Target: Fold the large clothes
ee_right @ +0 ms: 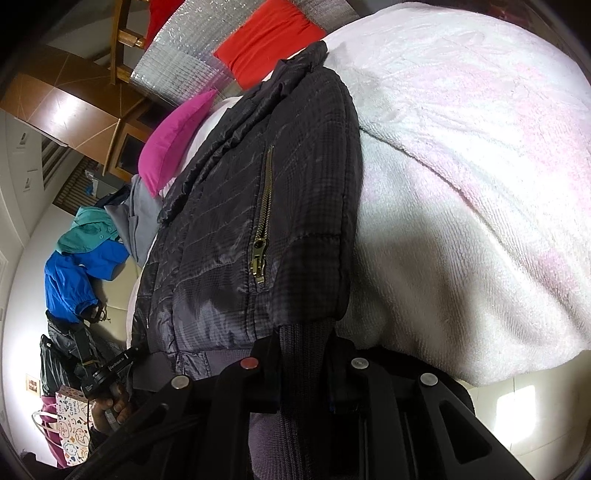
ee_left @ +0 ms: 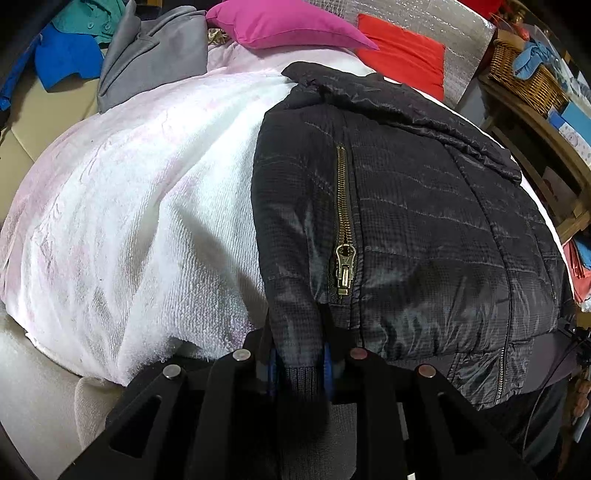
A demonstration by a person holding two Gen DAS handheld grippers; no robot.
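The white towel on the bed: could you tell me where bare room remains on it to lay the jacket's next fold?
The white towel lies bare from the black jacket's zipper-side edge toward the grey garment. The far edge is crowded by the pink cushion and red cushion. The left gripper and right gripper both clamp ribbed jacket fabric.

The jacket [ee_left: 406,221] lies on the towel [ee_left: 129,203], which covers the bed [ee_left: 33,369]. Its hem hangs over the near edge of the bed. At the far edge, two pillows [ee_left: 288,26] lie behind the jacket. A pile of clothes [ee_left: 110,48] lies at the far left corner.
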